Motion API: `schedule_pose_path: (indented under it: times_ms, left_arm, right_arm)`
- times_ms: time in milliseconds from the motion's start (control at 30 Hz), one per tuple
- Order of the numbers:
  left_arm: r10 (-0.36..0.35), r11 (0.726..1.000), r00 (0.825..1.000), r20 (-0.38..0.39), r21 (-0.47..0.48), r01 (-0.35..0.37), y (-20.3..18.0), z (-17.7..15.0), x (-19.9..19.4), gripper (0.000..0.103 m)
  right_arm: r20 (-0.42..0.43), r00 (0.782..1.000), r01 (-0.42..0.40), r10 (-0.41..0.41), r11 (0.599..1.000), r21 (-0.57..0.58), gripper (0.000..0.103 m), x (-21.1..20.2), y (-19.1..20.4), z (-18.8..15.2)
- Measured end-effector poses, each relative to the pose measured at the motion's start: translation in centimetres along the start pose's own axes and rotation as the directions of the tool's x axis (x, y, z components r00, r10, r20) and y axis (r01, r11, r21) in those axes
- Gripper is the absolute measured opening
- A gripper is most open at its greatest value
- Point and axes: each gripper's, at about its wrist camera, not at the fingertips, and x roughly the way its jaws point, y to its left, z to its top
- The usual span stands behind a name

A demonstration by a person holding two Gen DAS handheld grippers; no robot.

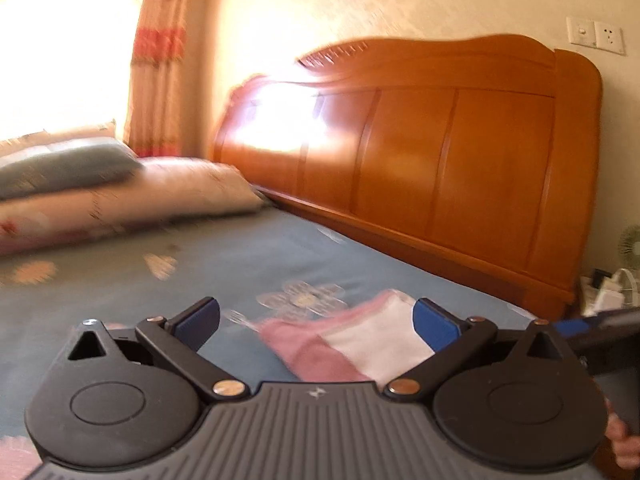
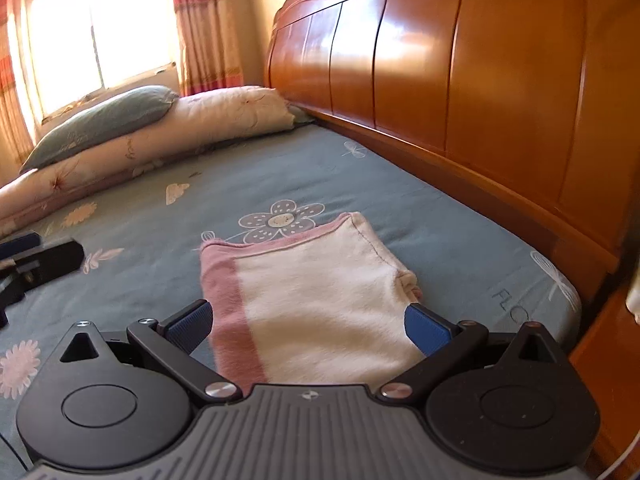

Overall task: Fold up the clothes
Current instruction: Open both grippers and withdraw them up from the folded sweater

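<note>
Both sets of tongs stood spread wide and empty above a bed [image 2: 280, 168] covered in a blue-grey sheet printed with flowers. The right tongs [image 2: 308, 324] hovered over the near end of a folded garment [image 2: 320, 292], white with a pink band along its left edge and far hem, which lay flat on the sheet between and ahead of the blue pads without either pad pressing on it. A large flower print [image 2: 286, 220] showed on the sheet just beyond the garment's far edge.

The left tongs [image 1: 316, 320] were held off to the left of the garment, which in the left wrist view appeared ahead and to the right, partly behind the right blue pad [image 1: 436, 328]; nothing sat between those jaws. That view was blurred. From the right wrist view, the tip of the left tongs came in at the left edge of the frame, well apart from the garment.

Beyond both tongs, a wooden headboard [image 2: 440, 72] ran along the right side of the bed. Far ahead and to the left, a grey-blue pillow [image 2: 108, 120] rested on a rolled pale floral quilt [image 2: 192, 132] beneath a sunlit window [image 2: 96, 36] with striped curtains [image 2: 204, 28]. A wall socket [image 1: 596, 36] sat above the headboard's right end.
</note>
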Motion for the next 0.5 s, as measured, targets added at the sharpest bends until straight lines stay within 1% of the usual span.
schedule_pose_path:
  times_ms: [67, 133, 200, 267, 367, 433, 500]
  left_arm:
    - [0.028, 1.000, 1.000, 0.012, 0.006, -0.028, 0.1, 0.0, -1.1, 0.102]
    - [0.038, 0.999, 0.999, 0.006, -0.004, -0.038, 0.3, -0.1, -2.0, 0.102]
    - [0.037, 0.999, 0.999, -0.016, -0.021, -0.038, 0.6, -0.3, -2.7, 0.102]
    - [0.038, 0.999, 0.998, -0.043, -0.025, -0.039, 0.9, -0.6, -3.4, 0.102]
    - [0.049, 0.999, 0.997, -0.056, -0.010, -0.050, 1.0, -1.3, -4.5, 0.102]
    - [0.046, 0.999, 0.996, -0.076, -0.013, -0.048, 1.1, -1.8, -5.3, 0.102]
    - [0.044, 0.999, 0.995, -0.092, -0.020, -0.046, 1.3, -2.1, -6.2, 0.102]
  right_arm:
    - [0.006, 1.000, 0.018, -0.018, 1.000, -0.001, 0.103, -0.8, 0.8, -0.5]
    - [0.018, 0.998, 0.056, -0.056, 0.998, -0.011, 0.103, -1.4, 1.6, -1.1]
    - [0.032, 0.994, 0.106, -0.105, 0.994, -0.023, 0.103, -1.7, 2.4, -1.8]
    - [0.025, 0.991, 0.132, -0.131, 0.990, -0.041, 0.103, -2.0, 3.0, -2.5]
    - [0.017, 0.986, 0.166, -0.165, 0.984, -0.071, 0.103, -2.5, 4.0, -3.8]
    - [0.019, 0.986, 0.167, -0.166, 0.983, -0.073, 0.103, -3.3, 4.6, -4.6]
    - [0.015, 0.990, 0.139, -0.139, 0.989, -0.048, 0.103, -4.0, 4.9, -5.3]
